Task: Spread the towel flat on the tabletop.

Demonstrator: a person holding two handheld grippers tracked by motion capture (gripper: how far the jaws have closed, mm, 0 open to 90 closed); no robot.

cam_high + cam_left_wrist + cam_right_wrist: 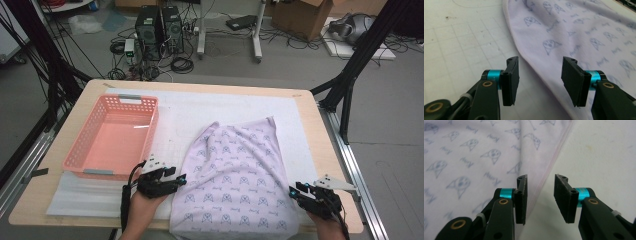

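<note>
Two grippers flank the near end of a printed lilac cloth (235, 175) lying rumpled and unfolded on the desk (310, 115); a pink basket (115, 135) stands empty beside it, so folding and stowing appear still ahead. Left gripper (540, 80): jaws apart, straddling the cloth's hem, pads clear of it. Right gripper (540, 198): jaws apart over the opposite hem, clamped on nothing.
</note>
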